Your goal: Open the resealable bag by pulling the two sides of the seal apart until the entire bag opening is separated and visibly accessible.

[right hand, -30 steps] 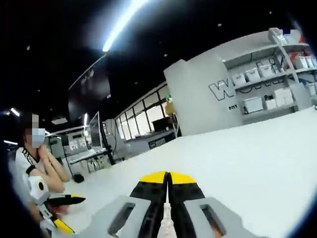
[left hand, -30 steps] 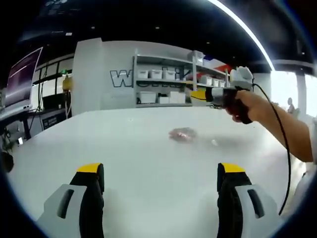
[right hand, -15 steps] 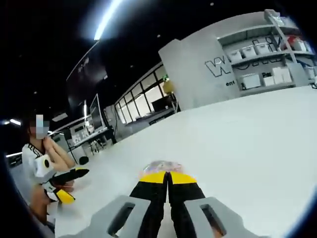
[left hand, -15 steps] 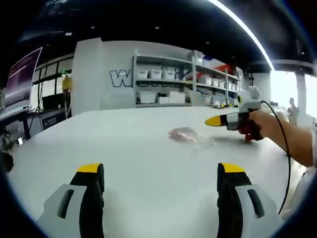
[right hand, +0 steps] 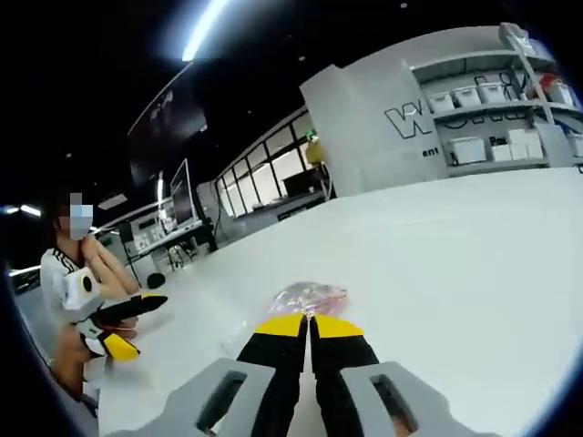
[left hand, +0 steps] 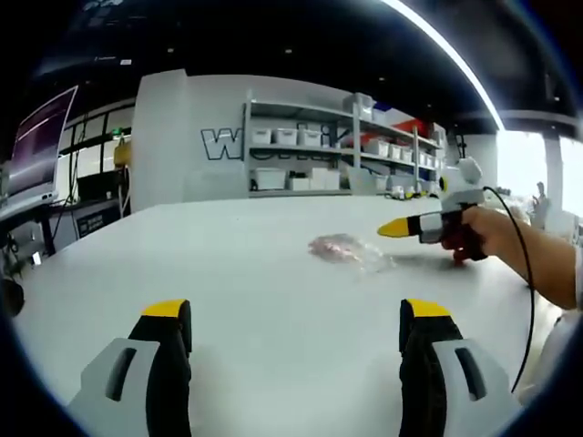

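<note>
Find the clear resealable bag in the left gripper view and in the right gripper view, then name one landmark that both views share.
Left gripper view: the resealable bag lies on the white table, right of centre, just left of the right gripper.
Right gripper view: the resealable bag lies low in the middle, just beyond the closed yellow jaw tips.
Shared landmark: the grey wall lettering beside the shelves of white boxes.

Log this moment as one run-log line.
bag: flat on table, seal unopened | left gripper: open, short of bag | right gripper: shut, beside bag
</note>
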{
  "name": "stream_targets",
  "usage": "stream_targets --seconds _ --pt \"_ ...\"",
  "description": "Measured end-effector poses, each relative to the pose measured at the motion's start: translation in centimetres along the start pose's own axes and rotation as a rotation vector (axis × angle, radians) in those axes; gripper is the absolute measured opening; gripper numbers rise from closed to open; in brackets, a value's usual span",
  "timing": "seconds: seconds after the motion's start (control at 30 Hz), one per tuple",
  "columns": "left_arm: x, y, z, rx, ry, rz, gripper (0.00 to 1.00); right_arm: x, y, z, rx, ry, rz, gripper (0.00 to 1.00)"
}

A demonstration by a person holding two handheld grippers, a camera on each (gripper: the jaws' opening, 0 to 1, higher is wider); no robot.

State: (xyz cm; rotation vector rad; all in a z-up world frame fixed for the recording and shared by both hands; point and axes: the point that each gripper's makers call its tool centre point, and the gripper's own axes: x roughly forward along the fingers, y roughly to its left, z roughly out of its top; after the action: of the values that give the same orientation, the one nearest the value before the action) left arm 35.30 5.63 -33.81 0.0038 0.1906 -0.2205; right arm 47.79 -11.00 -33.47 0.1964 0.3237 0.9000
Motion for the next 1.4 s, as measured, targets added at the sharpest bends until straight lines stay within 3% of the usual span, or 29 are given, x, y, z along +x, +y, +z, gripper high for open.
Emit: stream_targets --seconds 0.47,0.8,1.4 --pt "0.0 0.1 -0.1 0.001 0.002 0.001 0.94 0.8 0.3 -1.2 -0.034 0.076 0.017 0.05" --pt "0.1 0.2 -0.1 -0.001 0.001 0.001 0.94 1.0 0.1 -2.0 -0.019 0.129 0.020 0.12" --pt "0.1 0.1 -0.2 -0.006 0.002 -0.001 0.93 1.8 1.1 -2.8 0.030 0.193 0.072 0.14"
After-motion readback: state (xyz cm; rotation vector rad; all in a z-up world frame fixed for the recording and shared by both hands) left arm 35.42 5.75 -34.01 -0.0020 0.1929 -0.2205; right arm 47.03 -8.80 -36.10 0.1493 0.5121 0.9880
